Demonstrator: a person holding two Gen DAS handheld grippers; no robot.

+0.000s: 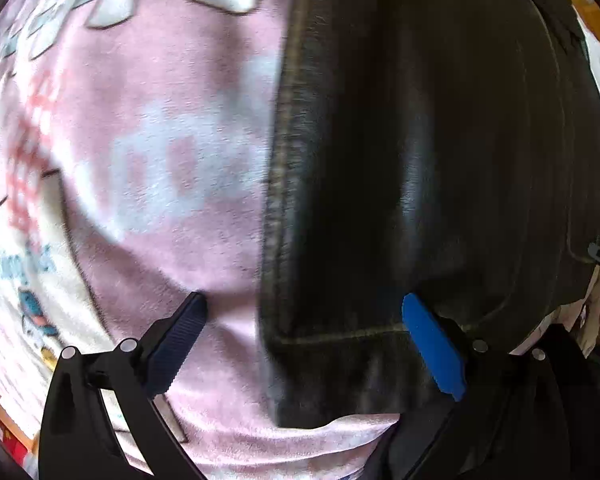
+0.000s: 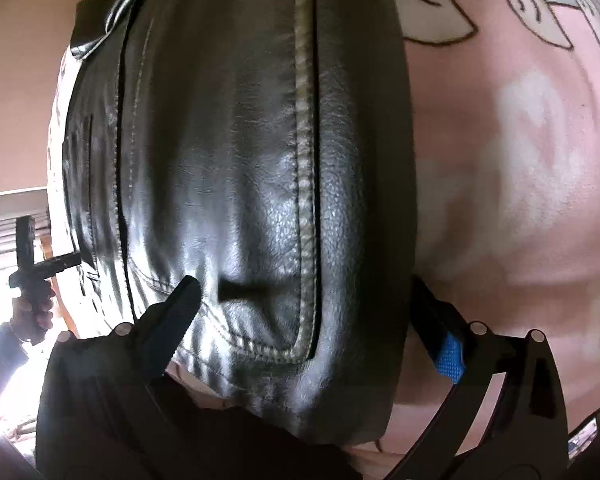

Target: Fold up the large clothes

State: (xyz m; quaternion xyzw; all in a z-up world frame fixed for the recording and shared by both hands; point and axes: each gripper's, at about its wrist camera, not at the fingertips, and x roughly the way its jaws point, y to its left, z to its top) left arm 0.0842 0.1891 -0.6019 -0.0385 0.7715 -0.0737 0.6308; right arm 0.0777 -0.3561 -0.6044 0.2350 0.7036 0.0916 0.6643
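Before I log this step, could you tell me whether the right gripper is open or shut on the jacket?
Open. The right gripper has its fingers spread wide across the black leather jacket, and neither pad pinches it.

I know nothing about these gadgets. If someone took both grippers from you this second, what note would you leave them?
Left gripper: open, straddling the stitched corner of the black leather jacket, gripping nothing.
Right gripper: open wide over the jacket's hem, holding nothing.
The jacket lies on a pink printed blanket, its seamed edge running up the middle of both views.
Done: jacket looks laid down, apparently already folded lengthwise.
Left: probably take hold of the hem end and fold again; how much remains I cannot tell.
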